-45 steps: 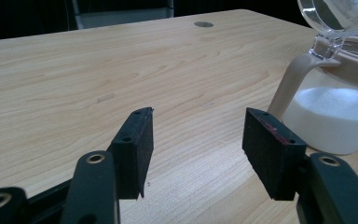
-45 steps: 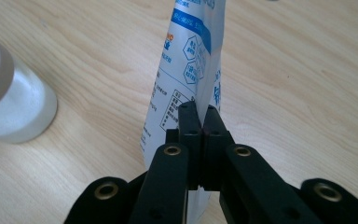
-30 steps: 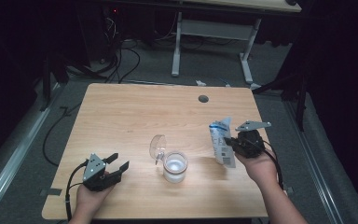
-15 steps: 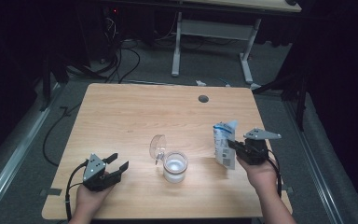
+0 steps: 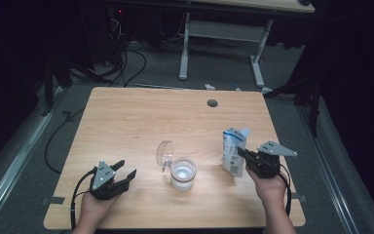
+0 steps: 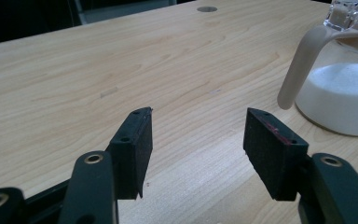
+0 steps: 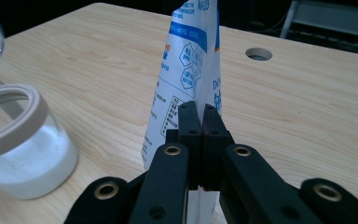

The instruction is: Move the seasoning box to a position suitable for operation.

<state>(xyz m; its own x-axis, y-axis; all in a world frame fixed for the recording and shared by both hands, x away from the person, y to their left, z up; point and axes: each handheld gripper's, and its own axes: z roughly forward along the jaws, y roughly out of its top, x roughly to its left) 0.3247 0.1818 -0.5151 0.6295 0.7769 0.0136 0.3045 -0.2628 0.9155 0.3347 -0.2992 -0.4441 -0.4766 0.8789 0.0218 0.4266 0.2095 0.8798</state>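
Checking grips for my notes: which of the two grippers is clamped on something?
The right gripper, pinching the white-and-blue bag; the left gripper gapes over bare table.

White pouch [image 7: 186, 70] printed with blue bands, hexagon marks and small text. Clear glass jar [image 5: 182, 174] holding white powder, beige rim. Pale wood-grain tabletop [image 5: 141, 122]. Black claws [image 6: 196, 154], grey plate on top.

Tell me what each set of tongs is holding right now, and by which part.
The right tongs are shut on the white-and-blue pouch, pinching its thin side edge about midway up. The left tongs stand open, holding nothing.
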